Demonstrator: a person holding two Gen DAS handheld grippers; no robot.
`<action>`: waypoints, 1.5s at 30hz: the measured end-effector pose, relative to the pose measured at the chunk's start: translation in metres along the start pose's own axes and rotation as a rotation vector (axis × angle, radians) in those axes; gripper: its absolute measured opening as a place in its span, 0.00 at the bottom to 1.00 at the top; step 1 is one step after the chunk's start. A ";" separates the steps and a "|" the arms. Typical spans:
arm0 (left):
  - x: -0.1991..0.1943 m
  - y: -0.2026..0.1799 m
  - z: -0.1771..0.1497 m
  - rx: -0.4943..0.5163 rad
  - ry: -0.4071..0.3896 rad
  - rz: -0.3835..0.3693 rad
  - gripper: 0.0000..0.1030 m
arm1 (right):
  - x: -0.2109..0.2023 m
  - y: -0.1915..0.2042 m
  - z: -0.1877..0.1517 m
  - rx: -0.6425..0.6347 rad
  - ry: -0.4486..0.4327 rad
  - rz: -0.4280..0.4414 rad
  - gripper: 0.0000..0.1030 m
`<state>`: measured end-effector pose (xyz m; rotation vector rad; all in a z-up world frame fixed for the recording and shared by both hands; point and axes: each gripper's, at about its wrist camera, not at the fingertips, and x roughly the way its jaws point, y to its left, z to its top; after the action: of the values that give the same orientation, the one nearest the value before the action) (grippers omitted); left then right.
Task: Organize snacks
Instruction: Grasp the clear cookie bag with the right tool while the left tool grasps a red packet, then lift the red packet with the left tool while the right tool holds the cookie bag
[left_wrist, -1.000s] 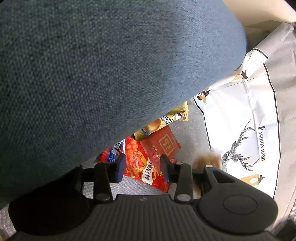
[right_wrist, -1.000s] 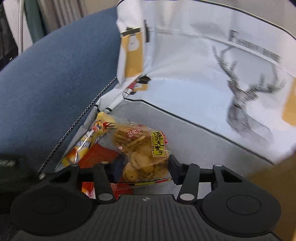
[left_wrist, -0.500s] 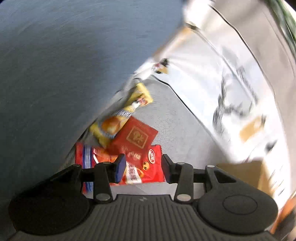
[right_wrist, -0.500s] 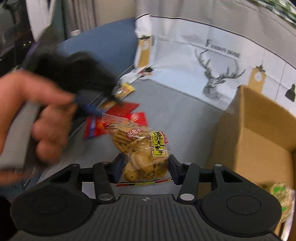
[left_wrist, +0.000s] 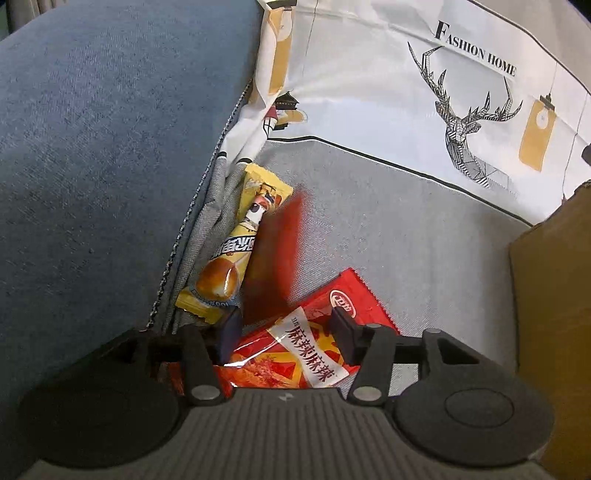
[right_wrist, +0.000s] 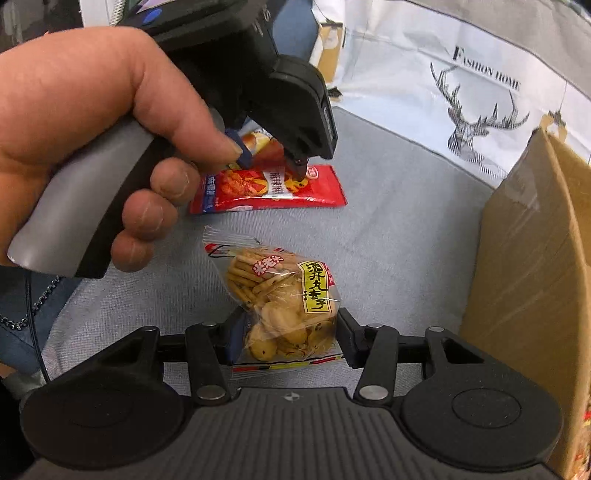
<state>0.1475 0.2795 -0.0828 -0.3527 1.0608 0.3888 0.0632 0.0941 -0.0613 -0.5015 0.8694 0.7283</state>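
My right gripper is shut on a clear bag of biscuits with a yellow label, held above the grey seat. My left gripper hangs over a red spicy snack packet lying flat; its jaws are opening. A small red packet shows as a blur just ahead of the left finger, loose from the pads. A yellow snack stick lies against the seat's edge. In the right wrist view a hand holds the left gripper over the red spicy packet.
A cardboard box stands on the right, its wall also in the left wrist view. A white deer-print cushion lines the back. A blue padded sofa arm closes off the left side.
The left gripper rolled upright and moved over the red packets, its jaws wider; the small red packet now blurs. The right gripper carried the biscuit bag out of the corner, toward the box.
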 end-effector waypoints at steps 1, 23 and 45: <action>0.000 0.003 0.000 -0.009 0.001 -0.010 0.53 | 0.003 -0.002 0.000 0.005 0.003 0.001 0.51; -0.037 -0.004 0.019 -0.001 -0.169 -0.155 0.73 | 0.004 -0.008 0.003 0.046 0.009 -0.020 0.51; -0.011 0.003 0.027 0.017 -0.165 -0.080 0.10 | 0.003 -0.006 0.000 0.040 -0.005 -0.025 0.51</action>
<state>0.1617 0.2927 -0.0610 -0.3414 0.8854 0.3312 0.0687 0.0914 -0.0628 -0.4741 0.8704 0.6878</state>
